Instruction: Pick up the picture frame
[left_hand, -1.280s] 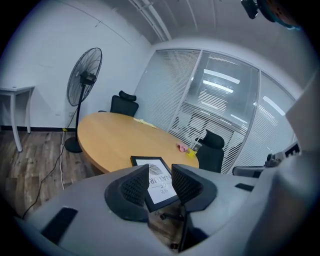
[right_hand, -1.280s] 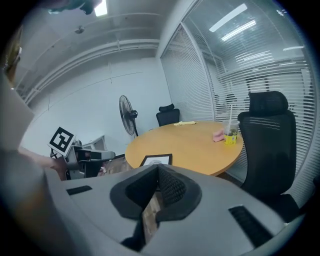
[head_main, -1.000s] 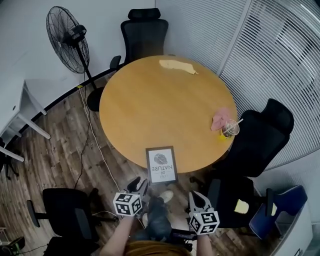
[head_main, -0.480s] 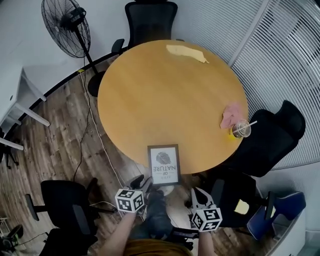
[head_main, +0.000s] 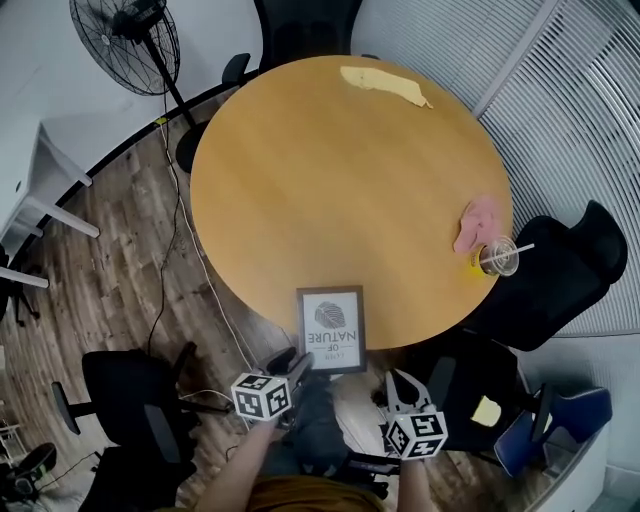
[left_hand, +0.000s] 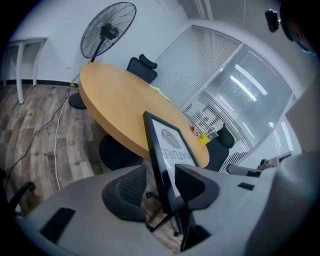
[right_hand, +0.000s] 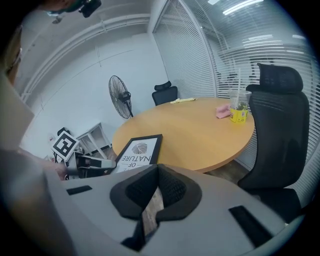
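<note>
The black picture frame (head_main: 331, 316) with a white print lies flat at the near edge of the round wooden table (head_main: 350, 180), its near end jutting past the rim. My left gripper (head_main: 296, 364) is at the frame's near left corner. In the left gripper view the frame's edge (left_hand: 159, 150) stands between the jaws, which are opening, and a gap shows beside the left pad (left_hand: 125, 187). My right gripper (head_main: 400, 384) hangs below the table edge, right of the frame. Its pads meet in the right gripper view (right_hand: 157, 172), with nothing between them. The frame (right_hand: 137, 150) lies ahead to its left.
A plastic cup with a straw (head_main: 497, 257) and a pink cloth (head_main: 477, 222) sit at the table's right edge, a yellow thing (head_main: 385, 85) at the far side. Black office chairs (head_main: 560, 270) (head_main: 130, 400) ring the table. A standing fan (head_main: 125, 30) and its cable are on the left.
Both grippers have sunk and come nearer the table edge. The left gripper's jaws have reached the frame's near left corner. The frame still lies in the same spot.
</note>
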